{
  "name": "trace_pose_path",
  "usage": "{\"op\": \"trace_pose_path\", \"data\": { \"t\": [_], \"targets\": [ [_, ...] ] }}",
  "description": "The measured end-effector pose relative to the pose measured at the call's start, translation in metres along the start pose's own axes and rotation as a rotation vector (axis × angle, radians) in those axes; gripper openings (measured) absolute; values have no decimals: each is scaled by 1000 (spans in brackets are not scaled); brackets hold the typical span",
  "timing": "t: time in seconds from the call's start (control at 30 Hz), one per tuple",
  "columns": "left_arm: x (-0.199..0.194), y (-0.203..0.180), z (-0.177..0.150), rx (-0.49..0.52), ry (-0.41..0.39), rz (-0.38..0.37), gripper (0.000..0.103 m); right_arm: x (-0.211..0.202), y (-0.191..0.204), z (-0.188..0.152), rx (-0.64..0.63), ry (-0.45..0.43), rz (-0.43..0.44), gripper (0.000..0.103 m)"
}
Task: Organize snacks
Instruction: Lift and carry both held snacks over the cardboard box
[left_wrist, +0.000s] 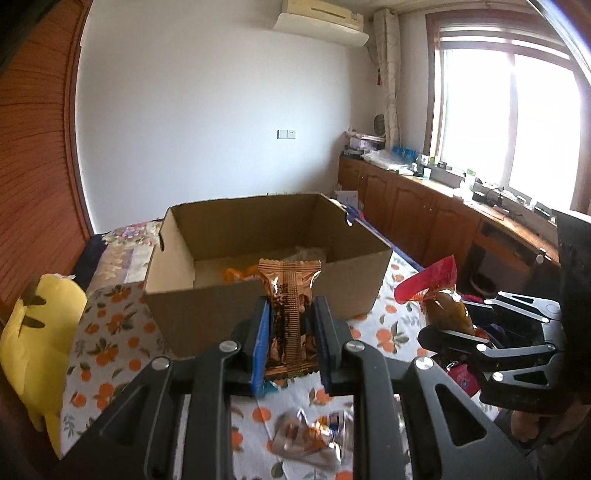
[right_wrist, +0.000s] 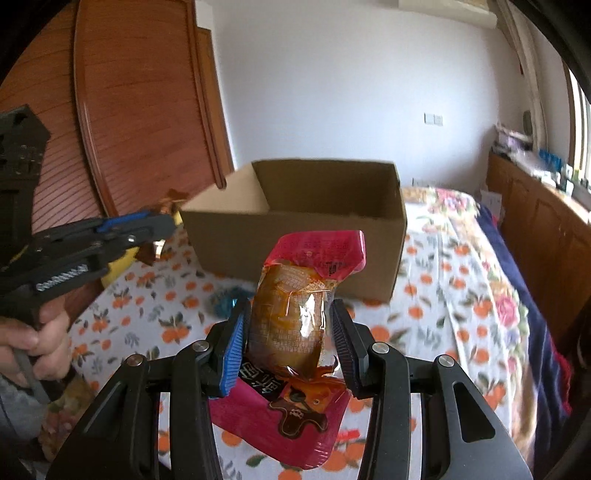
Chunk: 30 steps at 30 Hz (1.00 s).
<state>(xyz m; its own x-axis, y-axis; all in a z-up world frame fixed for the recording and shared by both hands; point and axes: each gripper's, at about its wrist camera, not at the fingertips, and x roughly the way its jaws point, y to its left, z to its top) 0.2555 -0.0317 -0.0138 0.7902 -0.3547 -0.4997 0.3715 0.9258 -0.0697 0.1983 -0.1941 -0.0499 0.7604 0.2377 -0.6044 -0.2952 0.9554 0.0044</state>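
Note:
My left gripper (left_wrist: 290, 317) is shut on a copper-orange foil snack packet (left_wrist: 290, 314), held upright just in front of the open cardboard box (left_wrist: 266, 295). Inside the box lie an orange packet (left_wrist: 236, 274) and a pale wrapped snack (left_wrist: 308, 254). My right gripper (right_wrist: 290, 332) is shut on a red-and-brown sealed snack pouch (right_wrist: 295, 317), lifted above the cloth before the cardboard box (right_wrist: 295, 236). In the left wrist view the right gripper (left_wrist: 458, 325) with its pouch (left_wrist: 439, 295) hangs to the right. In the right wrist view the left gripper (right_wrist: 162, 229) shows at the left.
An orange-print cloth (left_wrist: 110, 332) covers the bed. More wrapped snacks (left_wrist: 314, 435) lie on it below my left gripper. A yellow plush toy (left_wrist: 37, 332) sits at the left edge. Wooden cabinets (left_wrist: 424, 214) line the right wall. A person's hand (right_wrist: 40, 343) grips the left tool.

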Motion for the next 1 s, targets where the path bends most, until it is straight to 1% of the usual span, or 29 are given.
{"op": "trace_pose_path", "data": {
  "t": [0.2, 0.37, 0.53, 0.73, 0.87, 1.0],
  "targets": [
    [24, 11, 21, -7, -27, -16, 20, 12, -2, 24, -33, -16, -5, 44],
    [47, 28, 38, -27, -41, -19, 20, 35, -9, 48, -48, -21, -18, 44],
    [69, 46, 55, -50, -72, -8, 20, 54, -19, 71, -51, -37, -11, 44],
    [91, 72, 54, -99, -82, 24, 20, 77, -33, 94, -73, -56, -33, 44],
    [104, 84, 54, -107, -81, 49, 21, 90, -43, 99, -69, -76, -38, 44],
    [116, 93, 50, -135, -71, 51, 21, 106, -54, 105, -45, -91, -28, 44]
  ]
}}
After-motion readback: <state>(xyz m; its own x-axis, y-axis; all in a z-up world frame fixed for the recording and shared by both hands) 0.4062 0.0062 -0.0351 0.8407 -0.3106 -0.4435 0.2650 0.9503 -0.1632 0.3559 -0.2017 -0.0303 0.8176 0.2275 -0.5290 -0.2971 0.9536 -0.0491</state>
